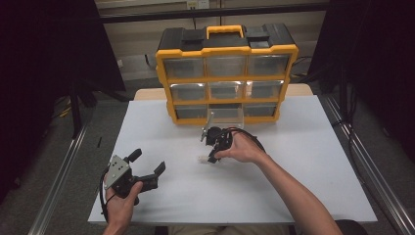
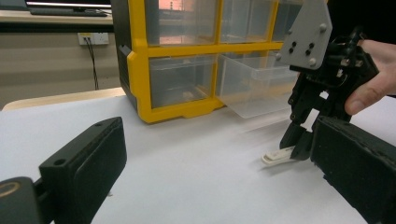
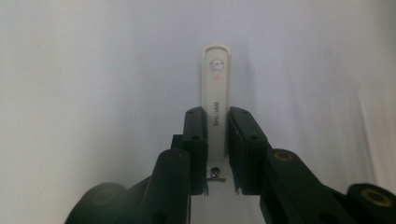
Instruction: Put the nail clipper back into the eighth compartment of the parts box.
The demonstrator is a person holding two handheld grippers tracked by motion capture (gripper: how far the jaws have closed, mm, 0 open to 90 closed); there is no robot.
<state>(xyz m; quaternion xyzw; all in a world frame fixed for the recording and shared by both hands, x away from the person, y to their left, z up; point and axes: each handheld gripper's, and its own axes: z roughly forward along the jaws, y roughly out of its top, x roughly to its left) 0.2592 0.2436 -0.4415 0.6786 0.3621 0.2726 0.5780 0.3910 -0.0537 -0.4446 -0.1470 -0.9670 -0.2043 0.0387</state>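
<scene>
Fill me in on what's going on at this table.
A person works with a gripper in each hand. The right gripper has its jaws shut on a slim white nail clipper lying on the white table. Behind it stands a yellow drawer organizer with its bottom middle drawer pulled out. The left gripper rests open at the near left, holding nothing.

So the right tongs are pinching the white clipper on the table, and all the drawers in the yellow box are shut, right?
Not quite. The right tongs do pinch the white clipper on the table, but one drawer in the bottom row of the yellow box is pulled out. The left gripper view shows it.
</scene>
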